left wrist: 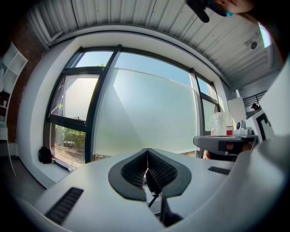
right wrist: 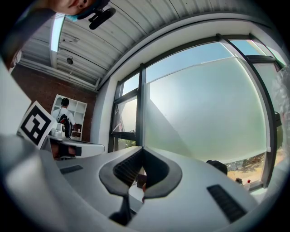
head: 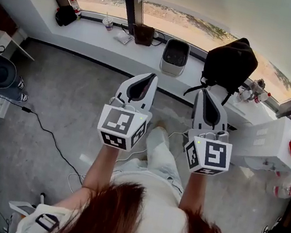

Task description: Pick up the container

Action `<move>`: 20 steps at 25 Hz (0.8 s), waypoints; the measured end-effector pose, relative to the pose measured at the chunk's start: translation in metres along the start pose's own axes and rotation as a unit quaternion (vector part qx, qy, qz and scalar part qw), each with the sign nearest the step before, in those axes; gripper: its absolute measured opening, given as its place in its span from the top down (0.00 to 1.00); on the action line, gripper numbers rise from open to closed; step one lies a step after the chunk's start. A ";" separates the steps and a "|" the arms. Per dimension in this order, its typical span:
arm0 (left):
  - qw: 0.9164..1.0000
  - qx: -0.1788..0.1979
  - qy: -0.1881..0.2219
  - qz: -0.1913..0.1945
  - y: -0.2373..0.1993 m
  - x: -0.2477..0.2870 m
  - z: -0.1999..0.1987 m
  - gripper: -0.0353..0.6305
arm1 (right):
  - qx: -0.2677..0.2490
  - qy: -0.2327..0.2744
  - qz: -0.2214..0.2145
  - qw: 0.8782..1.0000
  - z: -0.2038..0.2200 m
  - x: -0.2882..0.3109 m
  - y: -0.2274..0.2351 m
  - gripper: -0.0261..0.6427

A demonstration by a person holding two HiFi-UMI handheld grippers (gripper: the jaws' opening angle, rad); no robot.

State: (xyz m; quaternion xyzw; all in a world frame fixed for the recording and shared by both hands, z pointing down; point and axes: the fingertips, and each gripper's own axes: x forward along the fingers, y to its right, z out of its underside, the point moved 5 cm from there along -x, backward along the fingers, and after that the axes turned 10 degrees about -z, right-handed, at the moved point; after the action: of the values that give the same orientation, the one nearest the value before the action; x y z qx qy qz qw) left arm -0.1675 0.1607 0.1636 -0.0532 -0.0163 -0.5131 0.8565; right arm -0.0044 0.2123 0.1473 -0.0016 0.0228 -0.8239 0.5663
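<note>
Left gripper (head: 151, 77): jaws pressed together in its own view (left wrist: 147, 150), nothing between them, pointing level at the window. Container (head: 175, 57): judged to be the pale, open-topped bin on the sill (head: 93, 34), at about 1 o'clock from the left gripper, 11 o'clock from the right one and well apart from both. It stands upright with a dark inside and shows only in the head view; neither gripper view catches it. Right gripper (head: 203, 92): also closed and empty (right wrist: 142, 149), level, held beside the left one. Backpack (head: 230, 64): at 3 o'clock of the container, near it but apparently not touching, so you have little room on that side. Handling, as a judgement: it looks like stiff moulded plastic with rounded corners and smooth walls, probably light if there is little in it; whether it is loaded cannot be told from here. Smooth sides may slip under a pinch from outside, and the body looks too wide for one pair of jaws. Take it at the rim instead, one jaw inside and one outside, on the near or 9 o'clock edge away from the backpack. You will need to open the jaws before closing in. Lift straight up and keep it level in case something loose sits inside.
</note>
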 end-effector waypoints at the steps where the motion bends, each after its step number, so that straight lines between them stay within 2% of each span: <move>1: 1.000 -0.002 0.003 -0.002 -0.003 0.006 -0.001 0.92 | 0.002 0.001 0.000 1.000 0.002 0.006 0.004 0.92; 6: 1.000 0.008 -0.015 -0.011 -0.012 0.045 0.009 0.92 | 0.010 -0.004 0.003 1.000 0.015 0.038 0.028 0.92; 11: 1.000 -0.005 -0.029 -0.011 -0.018 0.089 0.019 0.92 | 0.009 -0.009 0.012 1.000 0.036 0.070 0.057 0.92; 16: 0.999 0.006 -0.040 -0.016 -0.026 0.138 0.034 0.92 | 0.018 -0.031 0.011 0.999 0.063 0.107 0.089 0.92; 20: 0.998 0.010 -0.053 -0.027 -0.036 0.174 0.048 0.92 | 0.000 -0.053 0.008 0.999 0.084 0.141 0.112 0.92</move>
State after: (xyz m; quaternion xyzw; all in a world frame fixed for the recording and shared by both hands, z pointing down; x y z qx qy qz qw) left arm -0.1158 -0.0036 0.2289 -0.0710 -0.0681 -0.5320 0.8410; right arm 0.0519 0.0382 0.2237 -0.0448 -0.0071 -0.8180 0.5735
